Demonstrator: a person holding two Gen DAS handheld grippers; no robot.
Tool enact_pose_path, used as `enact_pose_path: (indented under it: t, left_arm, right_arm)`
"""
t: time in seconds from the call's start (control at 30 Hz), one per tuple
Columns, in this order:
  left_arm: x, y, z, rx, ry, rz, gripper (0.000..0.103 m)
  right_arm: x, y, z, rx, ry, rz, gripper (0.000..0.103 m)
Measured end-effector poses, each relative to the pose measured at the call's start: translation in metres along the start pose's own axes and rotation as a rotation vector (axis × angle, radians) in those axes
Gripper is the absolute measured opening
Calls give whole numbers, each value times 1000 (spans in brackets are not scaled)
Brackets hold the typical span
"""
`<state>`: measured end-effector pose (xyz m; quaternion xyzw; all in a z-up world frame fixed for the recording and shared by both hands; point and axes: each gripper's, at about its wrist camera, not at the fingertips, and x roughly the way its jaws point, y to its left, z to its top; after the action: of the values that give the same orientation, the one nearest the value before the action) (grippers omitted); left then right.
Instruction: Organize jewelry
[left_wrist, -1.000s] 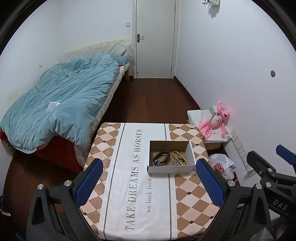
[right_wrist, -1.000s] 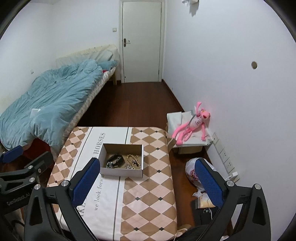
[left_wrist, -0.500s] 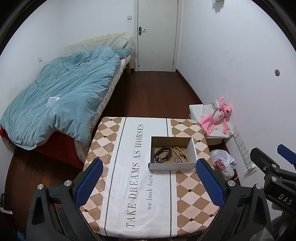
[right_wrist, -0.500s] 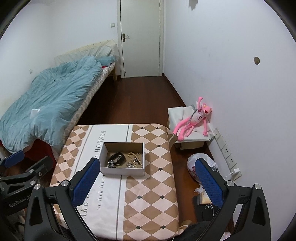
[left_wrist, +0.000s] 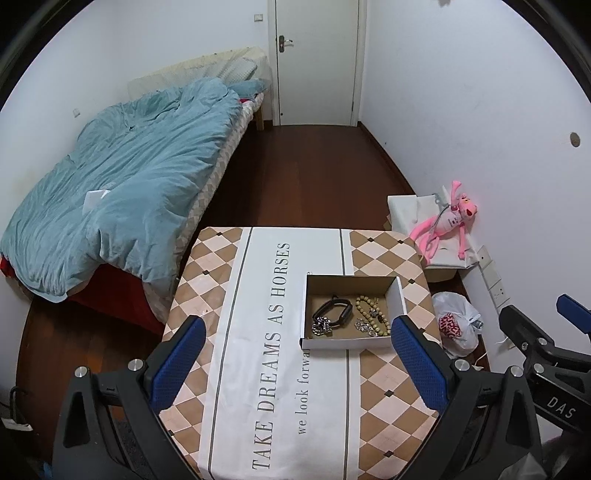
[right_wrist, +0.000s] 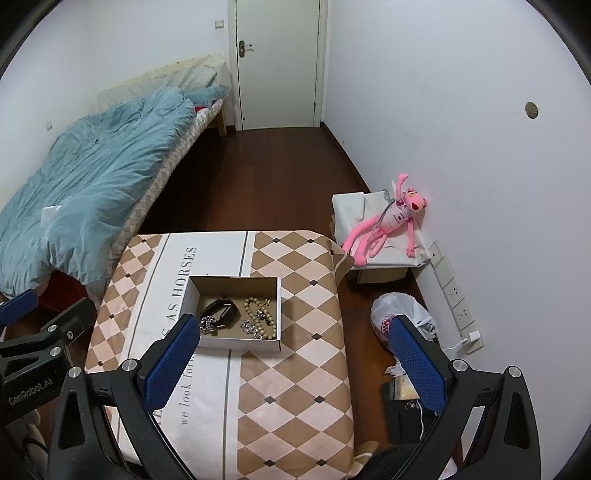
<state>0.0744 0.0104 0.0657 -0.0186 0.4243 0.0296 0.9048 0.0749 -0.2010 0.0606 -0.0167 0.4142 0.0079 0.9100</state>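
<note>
left wrist view: the left tongs (left_wrist: 295, 363) are spread wide with nothing between the blue pads, hanging high over the near end of the bench (left_wrist: 207, 295).
what changed here: over the last second the whole view pulled up and back, so the cardboard box (left_wrist: 351, 341) looks further down and the far floor opened up. Nothing on the bench got touched.
where the jewelry is: all in the box, ahead of the left tongs and toward their right pad. Black bracelet (left_wrist: 332, 314) on the left side, beaded bracelet (left_wrist: 371, 312) on the right, and sparkly bits near the front wall that I can't quite identify.
other tool: the right tongs (left_wrist: 543, 332) poke in at the right edge, off past the bench, above a plastic bag (left_wrist: 456, 325) on the floor.

right wrist view: right tongs (right_wrist: 295, 363) also spread, empty, up high.
what changed here: same rise and pull-back, and the box (right_wrist: 236, 343) has slid toward the left pad.
where the jewelry is: box sits ahead and left, the left pad overlapping its near-left corner in the picture. Black bracelet (right_wrist: 221, 314) and beaded bracelet (right_wrist: 258, 317) lie side by side inside, not sorted in any obvious way.
other tool: left tongs (right_wrist: 44, 325) show at the left edge, beside the bed (right_wrist: 92, 166).

what it means: my read is the sorting hasn't started, both tools are just hovering. Next step is probably dropping down into the box, and the pieces lie close together, so snagging two at once looks like the risk.
</note>
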Motion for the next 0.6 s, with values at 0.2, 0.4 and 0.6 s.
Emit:
enact_pose_path:
  t: [0.2, 0.4, 0.6]
  left_arm:
    - [19, -3, 1, 3, 43, 6, 102]
    - [31, -3, -1, 0, 75, 7, 102]
    - [33, -4, -2, 0, 82, 5, 102]
  right_arm:
    - [20, 0, 5, -12, 39, -12, 103]
    - [35, -1, 4, -17, 72, -15, 103]
    - [41, 0, 1, -23, 88, -11, 103]
